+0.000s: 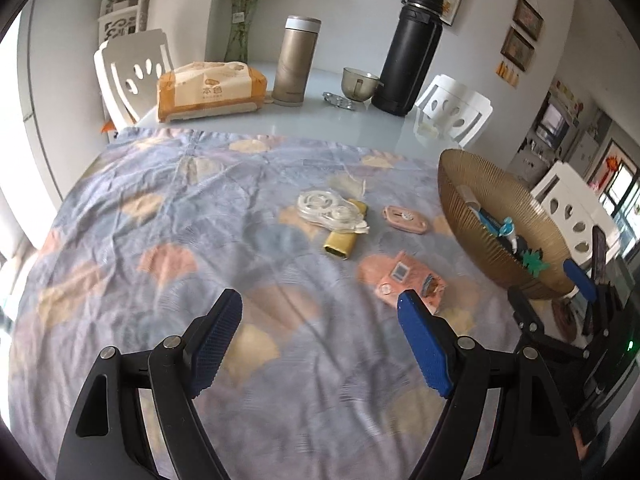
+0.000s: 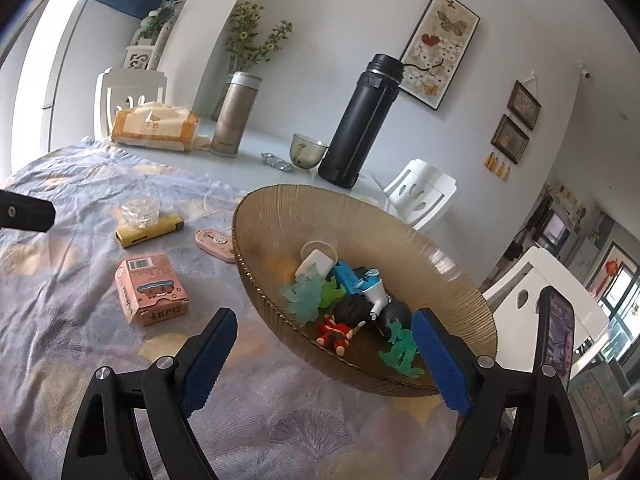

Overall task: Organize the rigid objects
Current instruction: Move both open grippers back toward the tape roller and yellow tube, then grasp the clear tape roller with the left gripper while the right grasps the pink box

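Observation:
A ribbed amber glass bowl (image 2: 440,256) sits on the patterned cloth and holds several small toys, among them a red figure (image 2: 336,332) and a green figure (image 2: 400,350). The bowl also shows at the right of the left wrist view (image 1: 472,184). On the cloth lie a pink box (image 2: 150,290), a yellow bar (image 2: 150,232) with a clear tape dispenser (image 2: 140,210) on it, and a small pink oval case (image 2: 214,242). My right gripper (image 2: 324,328) is open and empty just before the bowl's near rim. My left gripper (image 1: 320,304) is open and empty above the cloth, short of the pink box (image 1: 404,280).
At the table's far end stand a tissue pack (image 1: 210,90), a gold thermos (image 1: 296,60), a glass cup (image 1: 358,82) and a tall black flask (image 1: 412,50). White chairs (image 1: 454,114) stand around the table. A phone on a mount (image 2: 556,328) is at the right.

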Tool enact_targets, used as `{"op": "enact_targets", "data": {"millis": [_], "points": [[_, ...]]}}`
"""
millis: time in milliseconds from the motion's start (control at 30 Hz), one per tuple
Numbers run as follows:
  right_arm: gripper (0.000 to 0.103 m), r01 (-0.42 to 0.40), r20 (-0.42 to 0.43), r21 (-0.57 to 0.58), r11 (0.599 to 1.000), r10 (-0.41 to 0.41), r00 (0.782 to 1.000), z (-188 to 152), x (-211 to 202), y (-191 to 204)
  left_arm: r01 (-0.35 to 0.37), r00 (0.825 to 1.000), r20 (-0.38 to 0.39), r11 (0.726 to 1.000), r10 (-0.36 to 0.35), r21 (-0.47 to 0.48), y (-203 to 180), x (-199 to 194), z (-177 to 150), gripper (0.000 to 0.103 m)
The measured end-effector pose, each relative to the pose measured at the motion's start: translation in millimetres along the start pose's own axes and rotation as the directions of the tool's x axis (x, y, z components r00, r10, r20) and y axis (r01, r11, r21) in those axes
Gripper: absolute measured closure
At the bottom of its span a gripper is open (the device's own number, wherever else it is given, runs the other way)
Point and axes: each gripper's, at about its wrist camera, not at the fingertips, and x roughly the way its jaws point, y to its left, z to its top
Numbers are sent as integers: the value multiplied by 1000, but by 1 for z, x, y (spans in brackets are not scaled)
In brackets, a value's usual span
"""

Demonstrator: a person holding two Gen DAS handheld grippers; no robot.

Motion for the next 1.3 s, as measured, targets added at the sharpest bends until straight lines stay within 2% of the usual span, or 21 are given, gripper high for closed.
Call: {"op": "enact_targets", "data": {"millis": [67,167,267,467,567,667,867,1000,1067,1133,1200,1300], "points": [[15,4,-16,0,1000,-4,1000,0,3,1,10,1000,-4,999,-9,36,0,0,2,14],[14,1,-29,12,1000,0,1000,-1,5,-1,13,1000,-1,994,-13,107,-5,4,5,10],[9,1,-37,30,1000,0,999,-1,7,-3,23,1000,-20,988,-20,150,-6,13,10,9],[9,-10,-48,48,999,12,999,-1,8,-6,72,995,-82,973,-55,219,-5,33,25,6],[9,-18,-45,51,999,20,999,-1,8,-6,52,996,-81,963,-32,264,-13,45,31,6],[9,-25,-40,55,998,27,999,-1,7,-6,67,996,-79,948,-45,311,-20,56,41,6],[9,-71,29,66,995,69,997,0,-7,-6,51,994,-108,977,-29,208,-15,92,70,6],[9,-119,79,-12,993,120,990,2,-20,13,1,993,-114,983,20,184,-15,114,73,7],[9,-177,67,-53,983,180,981,3,-23,24,-6,988,-152,989,28,147,-4,120,70,7],[9,-278,5,-62,958,279,960,6,-21,34,8,980,-198,996,10,92,16,119,69,7],[9,-407,-82,-33,913,404,911,13,-16,44,21,977,-214,999,-13,36,37,115,69,8],[9,-446,-206,12,895,439,875,26,3,59,16,982,-189,1000,-17,-10,60,110,72,8]]}}
